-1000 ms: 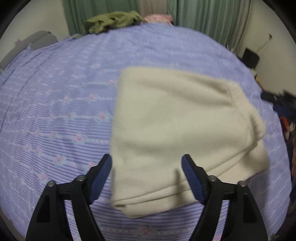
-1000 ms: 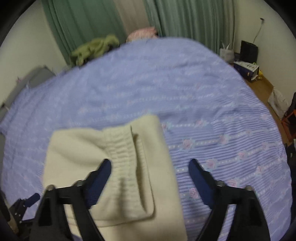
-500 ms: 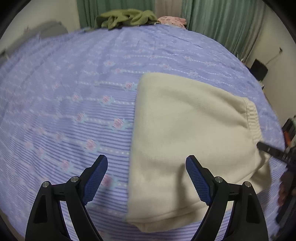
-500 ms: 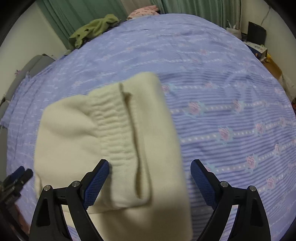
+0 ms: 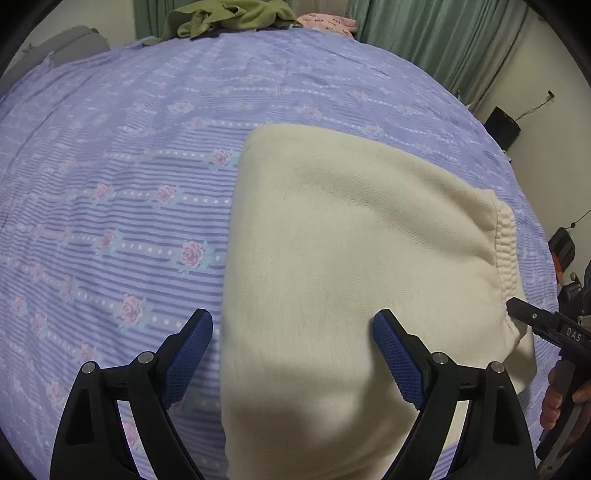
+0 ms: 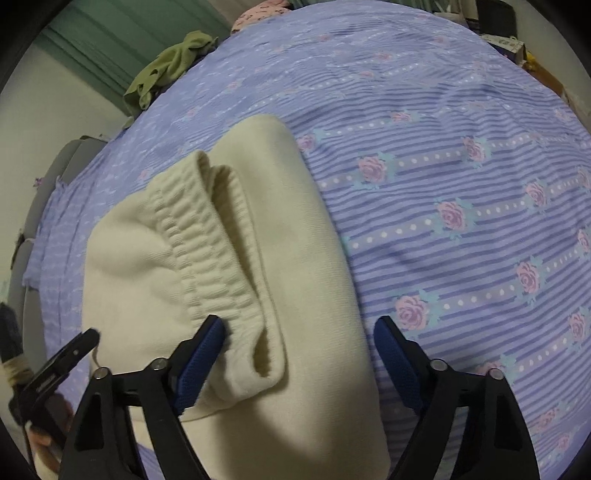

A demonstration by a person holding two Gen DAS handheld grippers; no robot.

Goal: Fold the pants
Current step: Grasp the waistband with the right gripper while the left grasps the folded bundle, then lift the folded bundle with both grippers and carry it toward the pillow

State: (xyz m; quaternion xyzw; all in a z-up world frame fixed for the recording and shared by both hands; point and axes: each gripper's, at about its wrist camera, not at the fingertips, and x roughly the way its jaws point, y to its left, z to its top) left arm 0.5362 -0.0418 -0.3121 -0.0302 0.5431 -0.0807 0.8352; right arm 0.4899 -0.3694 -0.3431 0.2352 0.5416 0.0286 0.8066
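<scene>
One pair of cream pants (image 5: 351, 258) lies on the bed, folded into a thick, almost square packet. It sits on the near half of the purple sheet (image 5: 110, 184) with the rose pattern, close to the edge where the person stands. The elastic waistband (image 6: 207, 251) lies on top at the right side of the packet, and under it a lower layer sticks out further, so the edges do not match exactly. I think this is why both tools are above the cloth: the fold looks nearly finished, and only a last fold or some smoothing may be left.

The left gripper (image 5: 291, 354) hovers over the near left edge of the packet. Its jaws are spread wide and hold nothing; the left finger is over the sheet and the right one over the cloth, so the edge is between them. The right gripper (image 6: 299, 354) is also spread wide and empty. Its left finger is right at the near end of the waistband, perhaps touching it, I cannot tell, and its right finger is over the sheet. From this position each tool could close on its own side of the packet.

Far away, at the head of the bed, a green garment (image 5: 229, 16) and something pink (image 5: 328, 24) lie in front of the green curtains (image 5: 424, 44).
</scene>
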